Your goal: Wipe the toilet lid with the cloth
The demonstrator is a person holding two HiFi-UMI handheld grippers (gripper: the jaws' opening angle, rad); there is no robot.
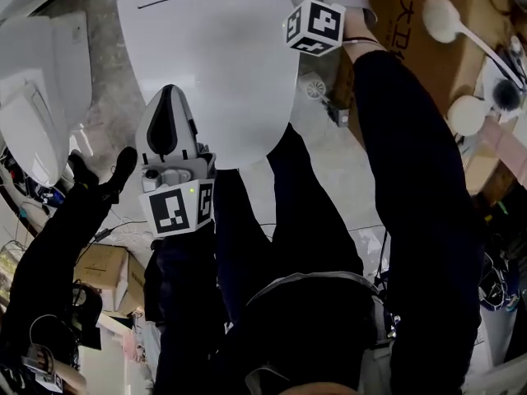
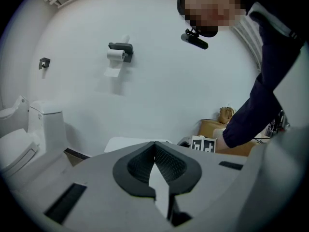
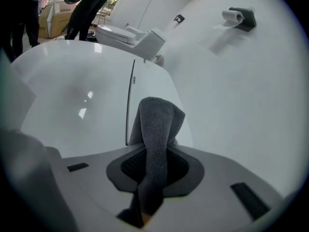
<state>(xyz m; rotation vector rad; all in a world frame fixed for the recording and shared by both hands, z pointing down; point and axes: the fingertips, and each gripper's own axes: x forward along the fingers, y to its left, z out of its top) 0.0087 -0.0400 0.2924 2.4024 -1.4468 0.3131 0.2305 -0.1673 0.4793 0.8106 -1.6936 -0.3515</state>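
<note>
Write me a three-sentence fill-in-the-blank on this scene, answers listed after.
The right gripper is shut on a ____ cloth.
The left gripper is shut and holds ____.
The closed toilet lid is ____ in colour.
Missing words: grey; nothing; white.

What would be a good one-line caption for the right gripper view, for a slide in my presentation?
Right gripper shut on a folded grey cloth, with the white toilet lid beyond it.
</note>
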